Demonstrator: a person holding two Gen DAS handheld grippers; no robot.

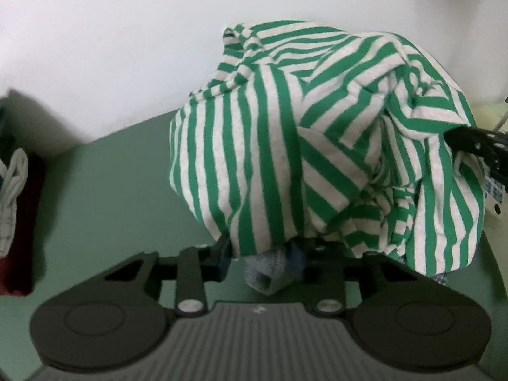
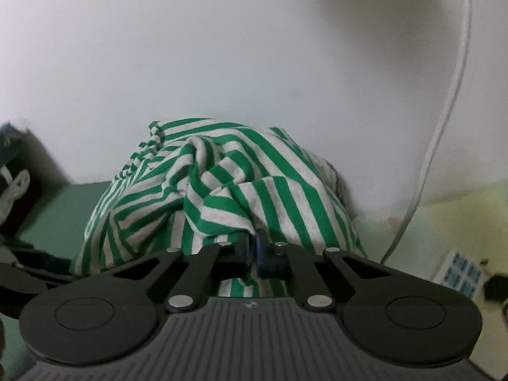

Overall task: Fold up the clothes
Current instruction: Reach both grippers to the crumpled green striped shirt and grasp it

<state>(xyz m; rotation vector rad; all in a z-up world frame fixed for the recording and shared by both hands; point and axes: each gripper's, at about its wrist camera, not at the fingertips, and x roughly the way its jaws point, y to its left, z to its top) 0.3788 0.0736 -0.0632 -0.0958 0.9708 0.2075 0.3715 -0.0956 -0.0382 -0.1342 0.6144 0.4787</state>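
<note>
**A:** Where is the clothing right now?

**B:** A green-and-white striped garment [image 1: 285,133] sits bunched in a tall, rumpled heap on a green table [image 1: 120,197], against a white wall [image 1: 127,31]. No edge lies flat, and I cannot pick out a collar, hem or sleeve for certain. A grey-blue fabric piece [image 1: 270,273] pokes out from under the near edge of the heap.

**A:** And the two claws?

**B:** The right gripper [image 2: 252,250] has its blue-padded jaws pressed nearly together, pinching a fold of the striped cloth. The left gripper [image 1: 258,254] has its jaws spread apart on either side of the grey-blue piece; cloth hangs over the tips, so whether they squeeze anything I cannot tell.

**A:** How should it handle?

**B:** It looks like thin, soft knit: light, floppy, likely to sag and slide once lifted. A seam or hem would probably give a firmer hold than a loose fold.

**A:** Anything else nearby?

**B:** Folded dark red and white clothes [image 1: 19,206] lie stacked at the table's left edge.
</note>
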